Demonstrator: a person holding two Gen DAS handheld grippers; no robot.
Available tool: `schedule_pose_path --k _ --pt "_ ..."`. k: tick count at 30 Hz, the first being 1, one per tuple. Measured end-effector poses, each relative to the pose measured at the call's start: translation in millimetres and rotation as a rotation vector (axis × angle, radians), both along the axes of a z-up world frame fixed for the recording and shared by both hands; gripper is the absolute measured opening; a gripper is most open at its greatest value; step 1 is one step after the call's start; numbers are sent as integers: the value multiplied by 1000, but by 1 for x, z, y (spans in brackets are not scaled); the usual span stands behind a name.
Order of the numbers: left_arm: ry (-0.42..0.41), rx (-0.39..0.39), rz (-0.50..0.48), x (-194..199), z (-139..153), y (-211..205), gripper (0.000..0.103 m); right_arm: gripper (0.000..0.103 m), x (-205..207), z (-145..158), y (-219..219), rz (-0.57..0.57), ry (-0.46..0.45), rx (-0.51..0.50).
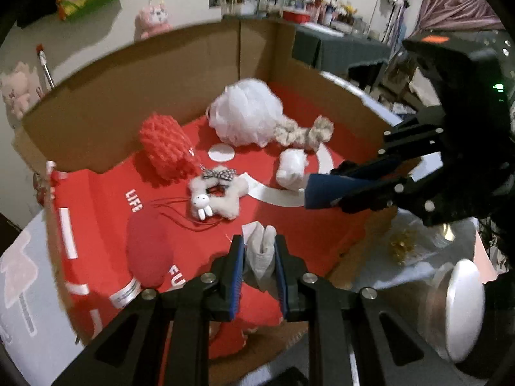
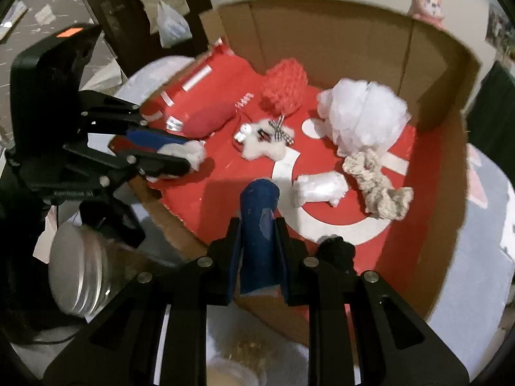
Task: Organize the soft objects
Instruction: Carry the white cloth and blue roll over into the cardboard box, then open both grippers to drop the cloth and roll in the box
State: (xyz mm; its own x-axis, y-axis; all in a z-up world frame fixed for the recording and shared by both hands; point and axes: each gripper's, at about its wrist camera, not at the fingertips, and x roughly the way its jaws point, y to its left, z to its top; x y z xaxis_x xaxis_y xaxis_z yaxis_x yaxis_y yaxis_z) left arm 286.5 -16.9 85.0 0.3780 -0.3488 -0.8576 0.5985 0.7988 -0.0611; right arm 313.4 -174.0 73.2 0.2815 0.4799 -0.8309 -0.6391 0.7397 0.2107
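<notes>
left fingers (image 1: 257,257) clamped on white cloth (image 1: 262,251), right fingers (image 2: 257,244) clamped on blue roll (image 2: 259,225), cardboard box (image 1: 96,112)

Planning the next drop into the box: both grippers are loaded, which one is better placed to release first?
Left, probably. Left gripper, shut on the white cloth, hangs over the box's red floor; right gripper, holding the blue sponge, is nearer the front edge.

Indoor light was dim and warm, leaving both views grainy. Fisheye bending curved the cardboard box (image 1: 96,122) walls, with black vignetting at the corners. Motion blur smeared the edges; soft shadows lay under the objects.
</notes>
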Motion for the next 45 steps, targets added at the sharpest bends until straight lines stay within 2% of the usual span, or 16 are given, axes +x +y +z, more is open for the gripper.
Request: schedule_pose_path --k 3,9,25,36,40,45 --pt "56 32 0 12 -13 -7 19 19 10 -10 9 5 31 -49" --pt "103 101 0 24 -30 -20 20 20 24 -21 22 11 79 -110" --pt "119 108 7 27 -33 -21 22 20 36 -26 25 -17 117 -129" --pt "123 113 21 28 -33 -24 32 20 31 -32 32 -12 98 -182" --pt "115 101 31 28 -32 -22 42 20 31 -32 33 -13 94 -197" --pt "100 85 54 28 -26 -14 47 21 26 -30 33 -27 80 -198"
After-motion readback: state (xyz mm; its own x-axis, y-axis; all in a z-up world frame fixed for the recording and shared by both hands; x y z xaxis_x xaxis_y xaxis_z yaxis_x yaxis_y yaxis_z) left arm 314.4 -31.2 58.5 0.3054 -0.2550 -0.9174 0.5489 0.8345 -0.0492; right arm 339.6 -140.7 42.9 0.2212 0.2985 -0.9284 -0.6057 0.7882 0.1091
